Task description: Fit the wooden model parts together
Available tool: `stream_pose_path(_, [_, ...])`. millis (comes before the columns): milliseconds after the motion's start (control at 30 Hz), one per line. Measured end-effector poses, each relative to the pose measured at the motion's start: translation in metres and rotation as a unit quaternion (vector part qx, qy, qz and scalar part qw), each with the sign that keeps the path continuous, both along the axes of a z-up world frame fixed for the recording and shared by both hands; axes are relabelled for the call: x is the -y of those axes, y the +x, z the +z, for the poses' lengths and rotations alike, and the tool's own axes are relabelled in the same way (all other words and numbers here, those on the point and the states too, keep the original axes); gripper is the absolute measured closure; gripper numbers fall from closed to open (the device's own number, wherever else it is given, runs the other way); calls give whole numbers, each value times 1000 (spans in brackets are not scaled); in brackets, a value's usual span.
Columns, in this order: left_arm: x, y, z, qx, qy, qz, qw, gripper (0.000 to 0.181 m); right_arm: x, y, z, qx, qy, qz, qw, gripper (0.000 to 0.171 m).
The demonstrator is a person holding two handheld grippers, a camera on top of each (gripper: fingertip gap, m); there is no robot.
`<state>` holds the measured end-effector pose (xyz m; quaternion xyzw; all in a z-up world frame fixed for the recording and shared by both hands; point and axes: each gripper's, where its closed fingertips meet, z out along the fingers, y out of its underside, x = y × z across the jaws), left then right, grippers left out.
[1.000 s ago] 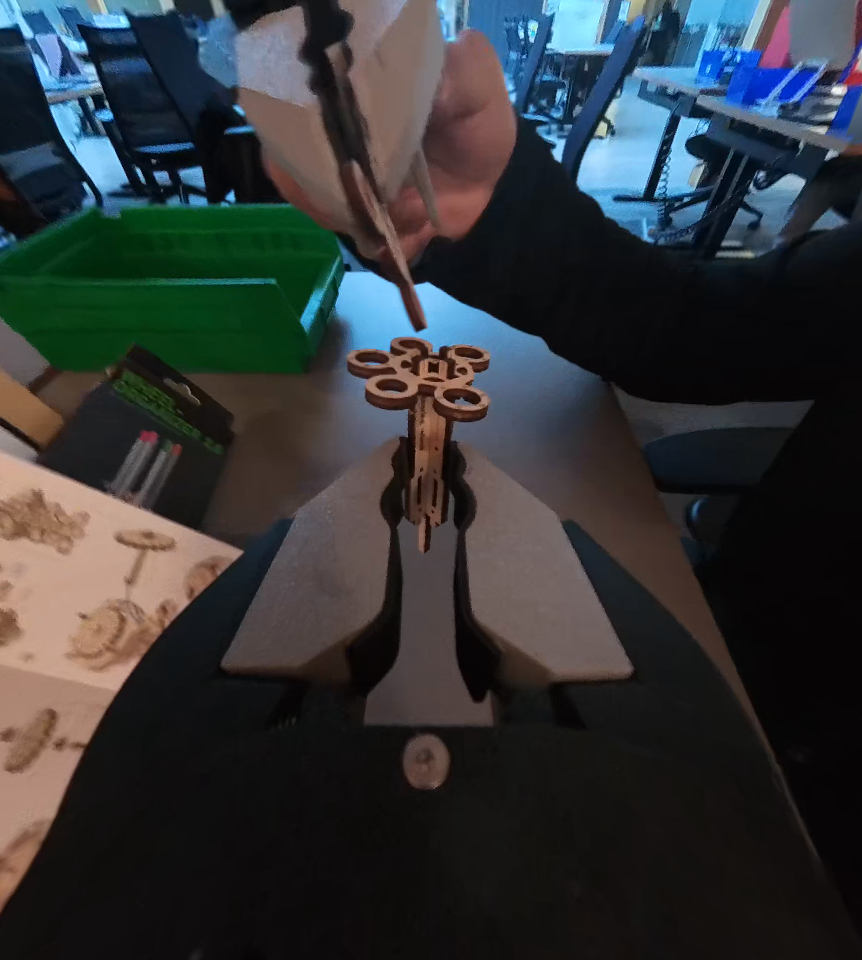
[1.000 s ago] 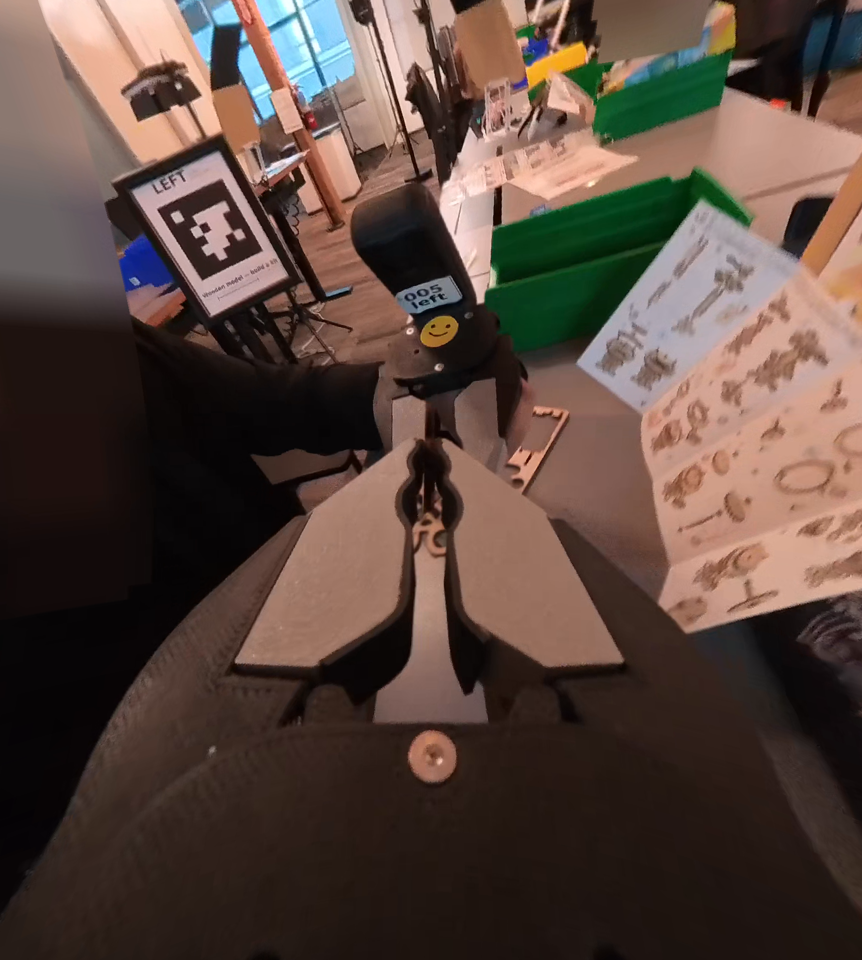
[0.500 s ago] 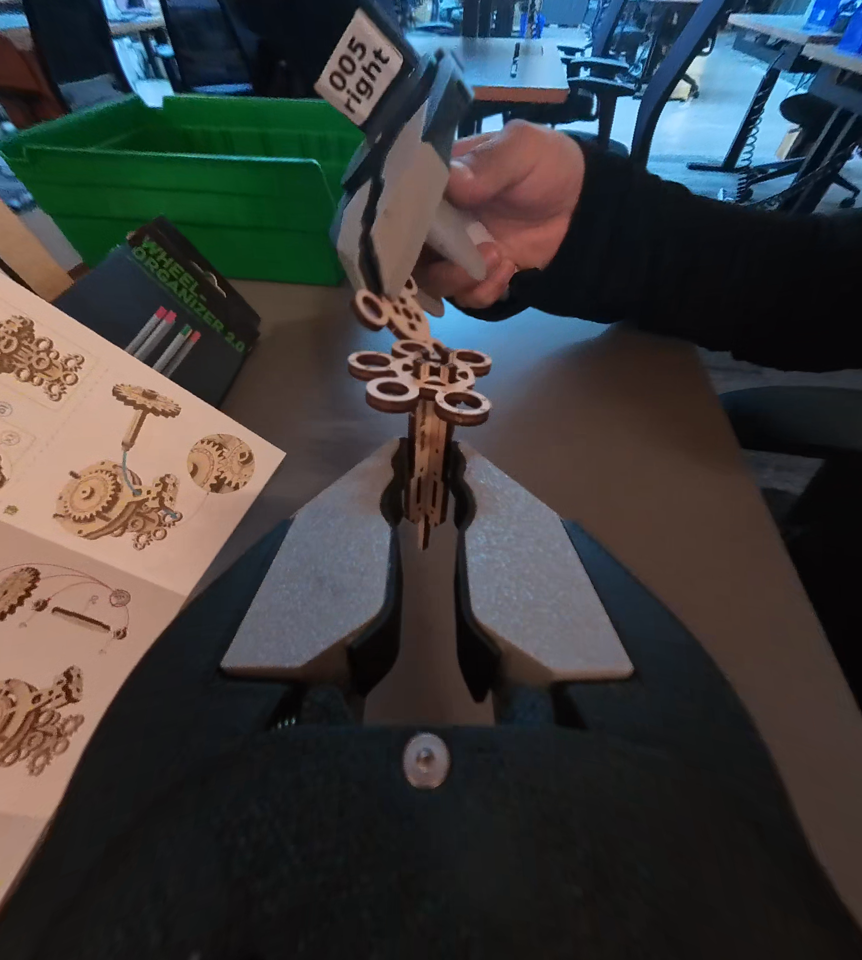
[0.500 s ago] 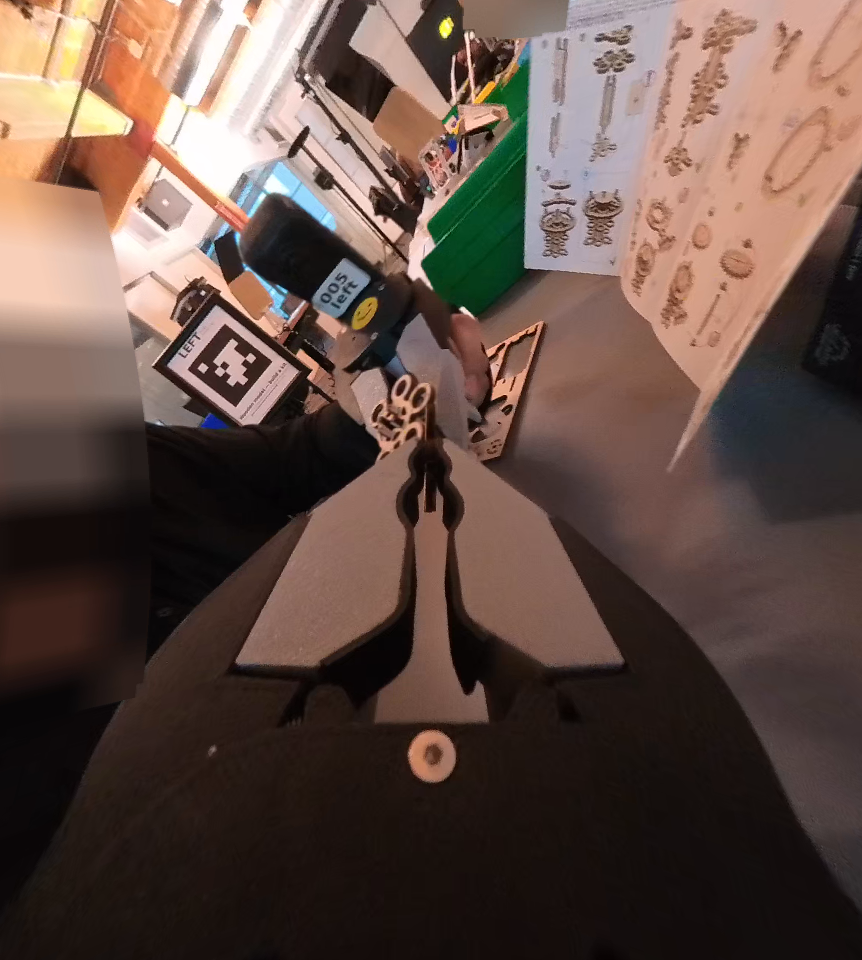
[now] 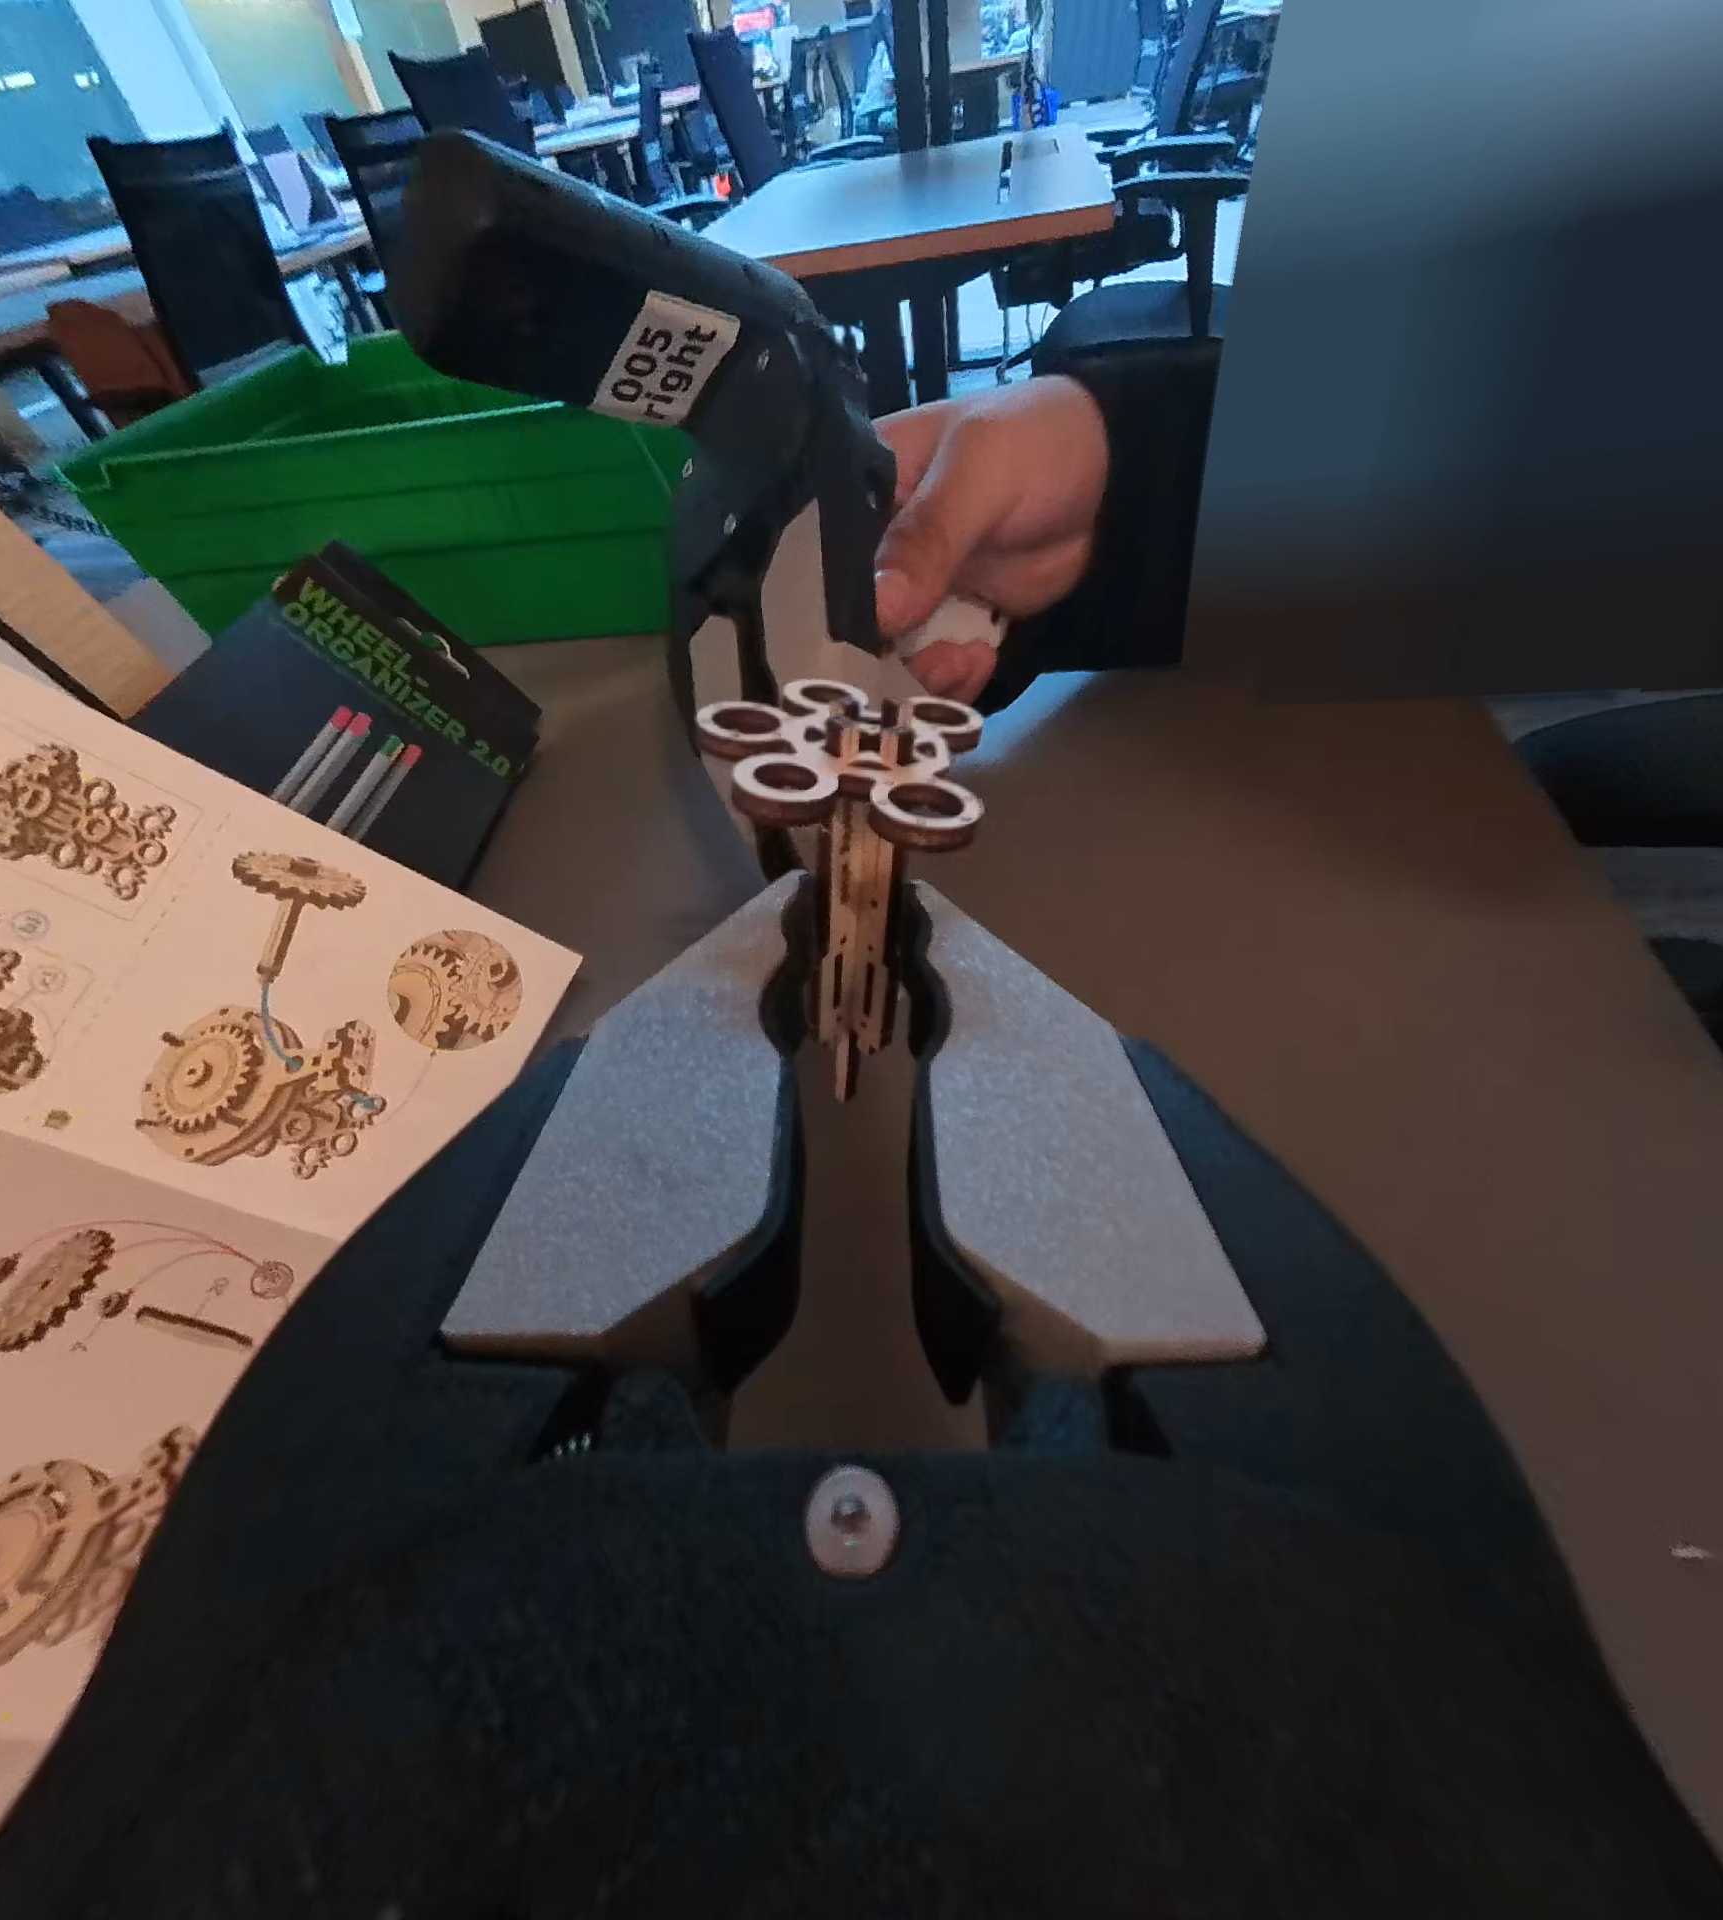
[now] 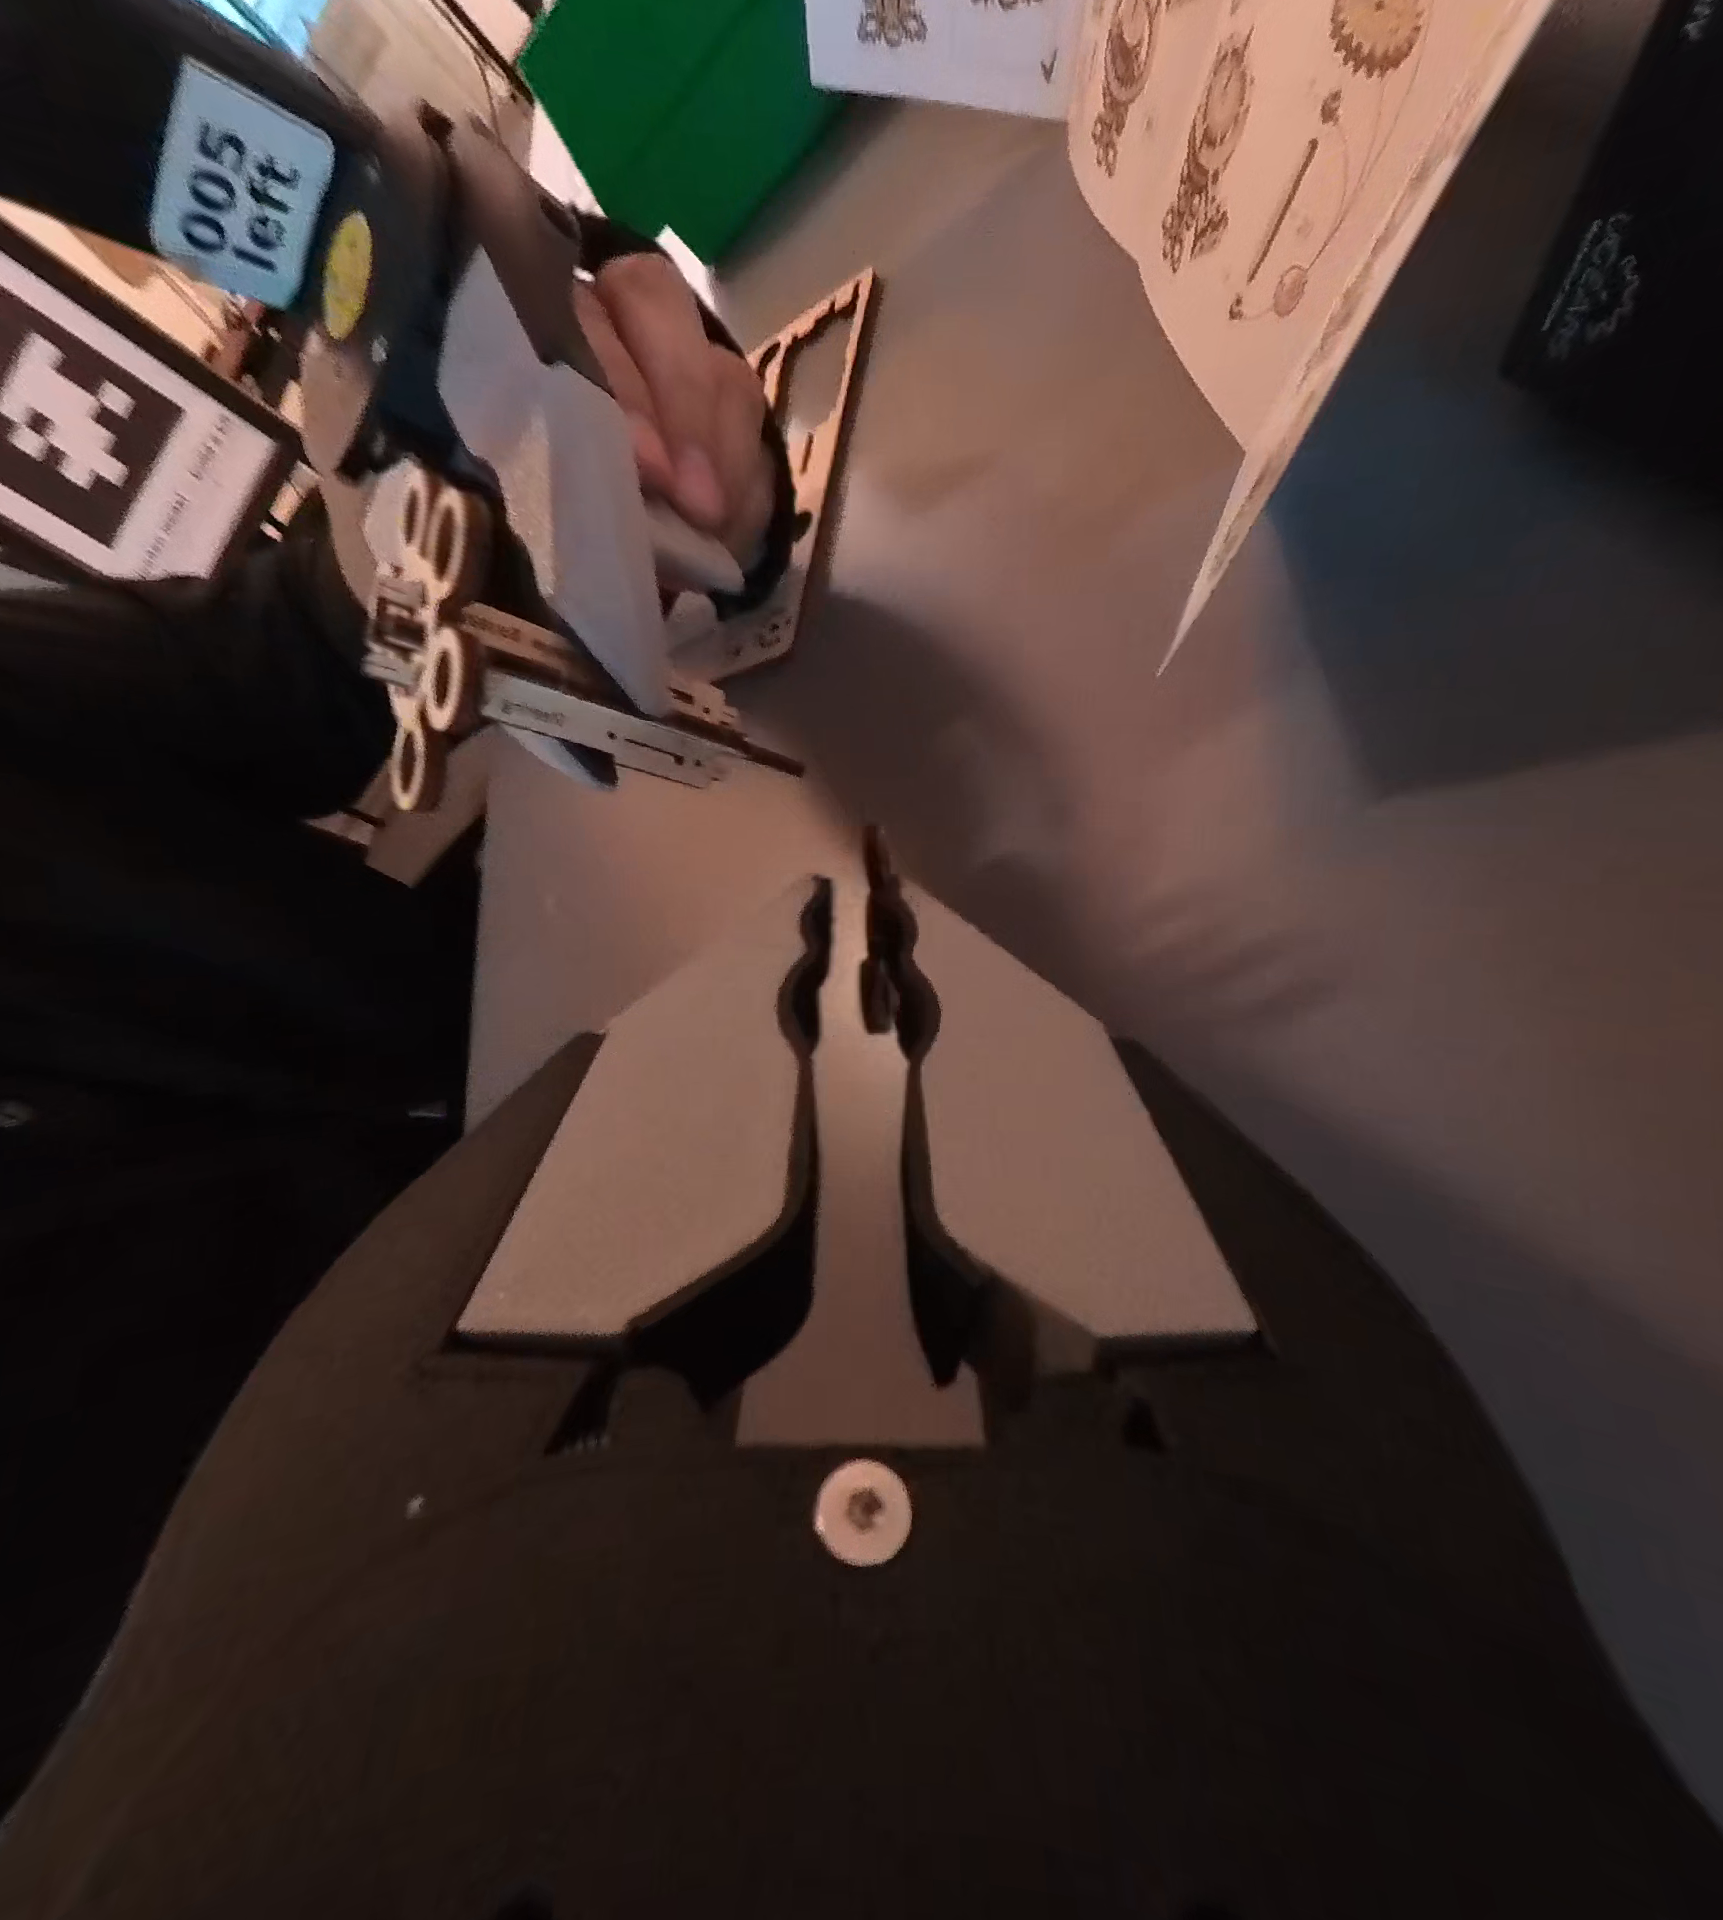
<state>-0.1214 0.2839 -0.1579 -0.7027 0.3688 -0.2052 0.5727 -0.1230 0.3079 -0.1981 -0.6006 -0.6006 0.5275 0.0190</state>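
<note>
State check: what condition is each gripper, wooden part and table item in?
left gripper: shut on the ringed shaft.
ringed shaft: clamped at its plain end.
right gripper: jaws apart.
thin wooden strip: edge-on against one pad, unclamped.
instruction sheet: unfolded.
parts sheet: flat on table, partly punched out.

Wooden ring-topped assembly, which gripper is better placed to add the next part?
Right. The left gripper is clamped on the assembly, steadying it; the right gripper, just beyond it, has a thin piece at its parted fingers.

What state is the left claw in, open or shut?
Shut: the left claw grips the wooden part by its stem, fingers against both sides.
</note>
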Motion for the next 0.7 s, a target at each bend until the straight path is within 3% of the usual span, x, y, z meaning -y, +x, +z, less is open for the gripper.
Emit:
stream_pose_path(233, [0, 1, -2, -13, 5, 1, 1000, 169, -4, -3, 8, -29, 41, -1, 999, 141])
stream_pose_path(433, [-3, -3, -1, 2, -8, 15, 1000, 169, 8, 0, 52, -144, 63, 26, 987, 131])
stream_pose_path(700, [-6, -7, 1, 29, -30, 33, 999, 169, 31, 4, 67, -211, 111, 69, 969, 123])
